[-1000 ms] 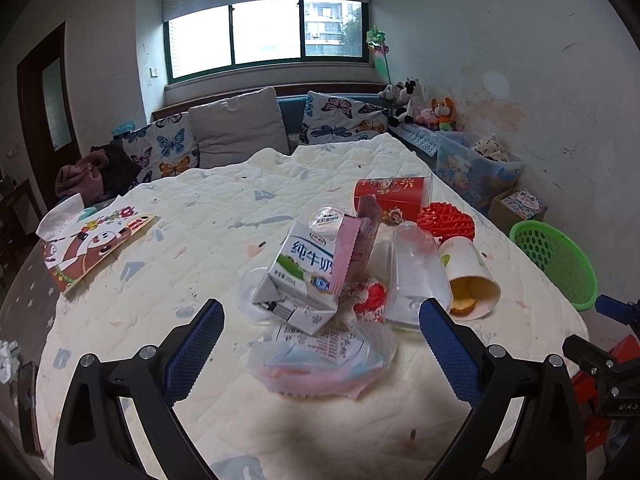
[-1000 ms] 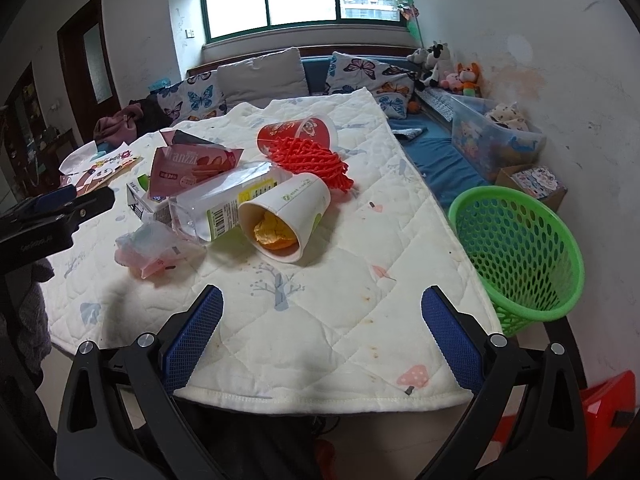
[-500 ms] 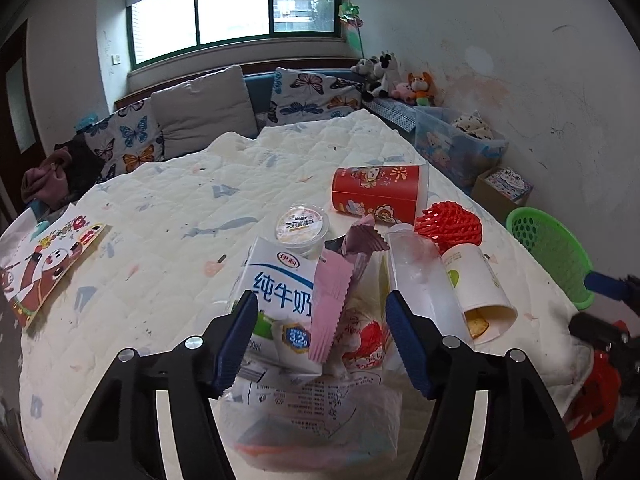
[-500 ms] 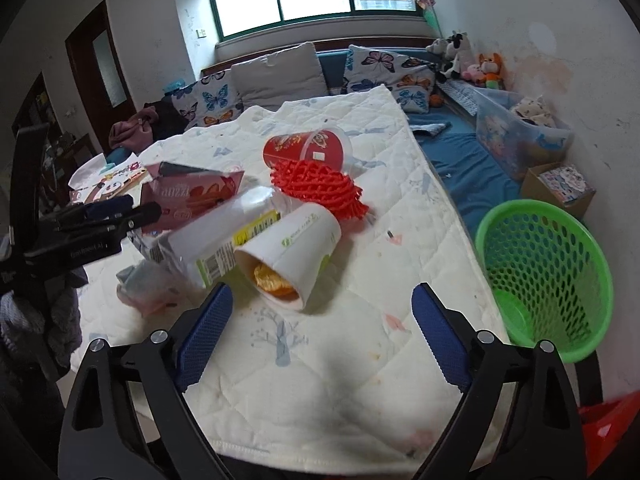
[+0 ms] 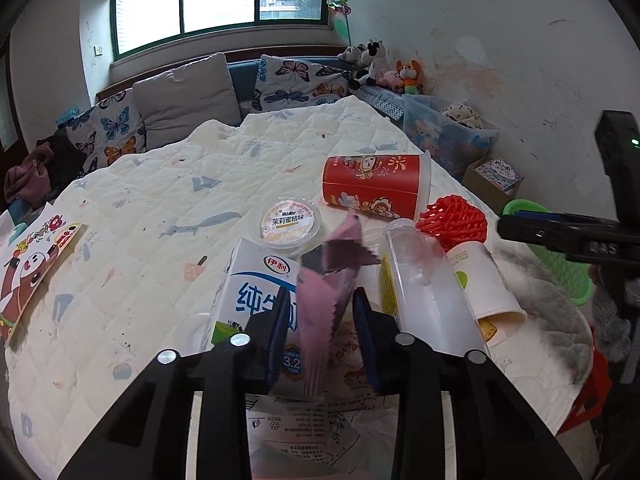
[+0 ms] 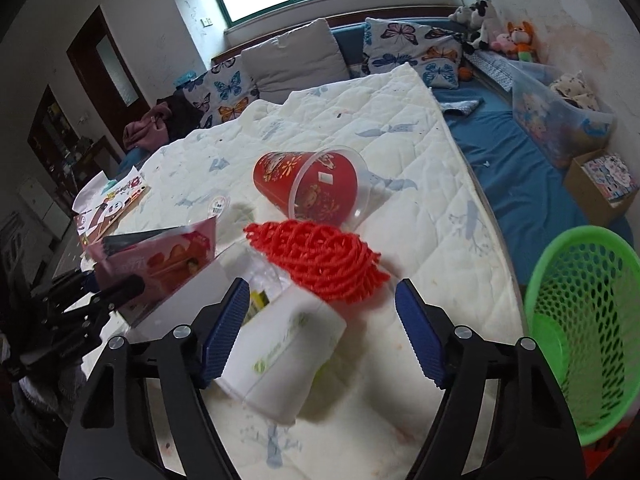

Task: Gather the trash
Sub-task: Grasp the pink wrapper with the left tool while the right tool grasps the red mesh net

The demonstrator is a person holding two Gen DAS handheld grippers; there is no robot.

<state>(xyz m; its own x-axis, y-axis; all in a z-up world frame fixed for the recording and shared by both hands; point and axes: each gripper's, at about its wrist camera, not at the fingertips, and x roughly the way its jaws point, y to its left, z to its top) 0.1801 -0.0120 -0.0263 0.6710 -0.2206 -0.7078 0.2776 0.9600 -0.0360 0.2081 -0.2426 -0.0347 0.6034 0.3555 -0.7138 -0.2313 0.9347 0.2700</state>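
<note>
Trash lies heaped at the near end of a quilted bed cover (image 5: 160, 208). Left gripper (image 5: 320, 324): jaws narrowing around the pink wrapper (image 5: 320, 300), which stands between the pads against the milk carton (image 5: 256, 292); firm contact not certain. Best to pinch only the wrapper's flat edge, clear of the carton. Right gripper (image 6: 320, 320): jaws half wide and closing over the white paper cup (image 6: 280, 356), lying on its side; left pad near its wall, right pad apart. Squeeze gently, it should crush easily. Red foam net (image 6: 320, 264) touches the cup; red tub (image 6: 316, 188) beyond. Green basket (image 6: 576, 320) stands off the bed's right edge. Cushions, window, plush toys behind.
</note>
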